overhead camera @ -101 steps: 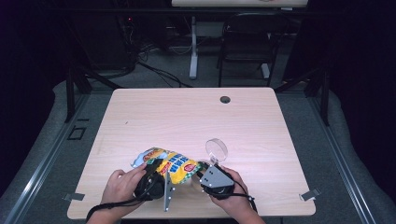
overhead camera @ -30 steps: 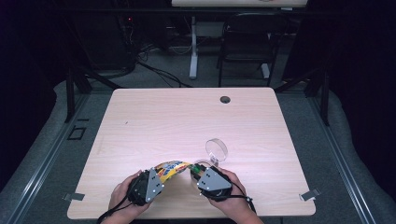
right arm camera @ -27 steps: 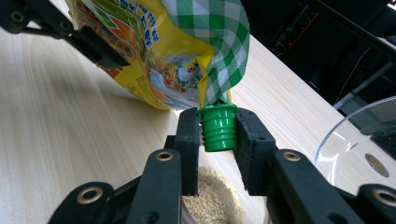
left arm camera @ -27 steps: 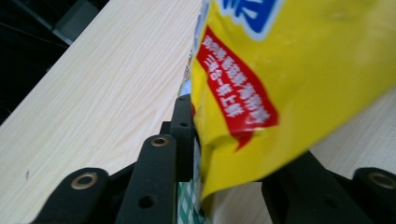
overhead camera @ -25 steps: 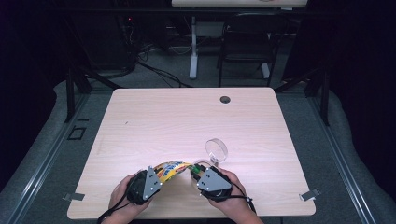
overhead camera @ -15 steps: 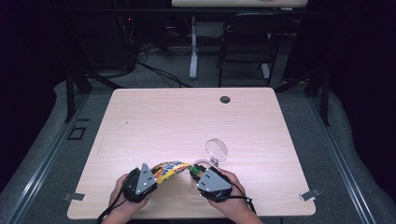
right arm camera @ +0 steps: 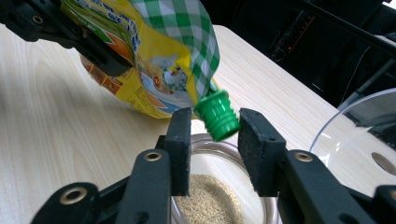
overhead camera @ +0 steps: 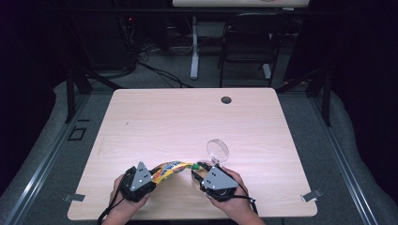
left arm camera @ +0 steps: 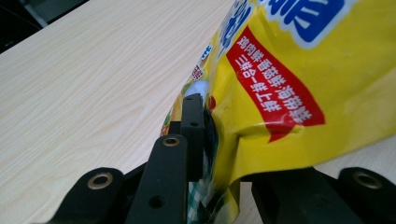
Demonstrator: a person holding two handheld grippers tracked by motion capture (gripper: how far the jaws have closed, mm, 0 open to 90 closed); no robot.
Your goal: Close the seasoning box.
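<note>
**Spouted pouch stretched between two claws near the tabletop's front edge**

Yellow spouted pouch [overhead camera: 171, 168] held off the tabletop [overhead camera: 187, 122], near the front edge, spanning the gap between both hands. Printed with blue lettering and a red label [left arm camera: 275, 91] on its yellow face; green-and-white check pattern near the spout end. Green screw cap [right arm camera: 217, 115] pointing downward, hanging just above a clear glass jar [right arm camera: 219, 200] with pale, fine grains inside.

Left claw [overhead camera: 149, 174] clamped on the pouch's far end, foil creased and pinched between the black jaws, seen up close in the left gripper view; jaws just tightened further on it. Right claw [right arm camera: 214, 140] at the spout end, jaws just widened, green cap between the pads [right arm camera: 180, 140] with a sliver of space at either side, not pressed.

Round clear lid [overhead camera: 217, 151] lying flat on the tabletop just beyond the right claw; also seen as a curved transparent edge in the right gripper view. Small dark grommet hole [overhead camera: 226, 100] near the tabletop's far edge, well apart from everything else. Light wood grain across the surface. Black chair [overhead camera: 246, 47] and cables on the dark floor beyond.
</note>
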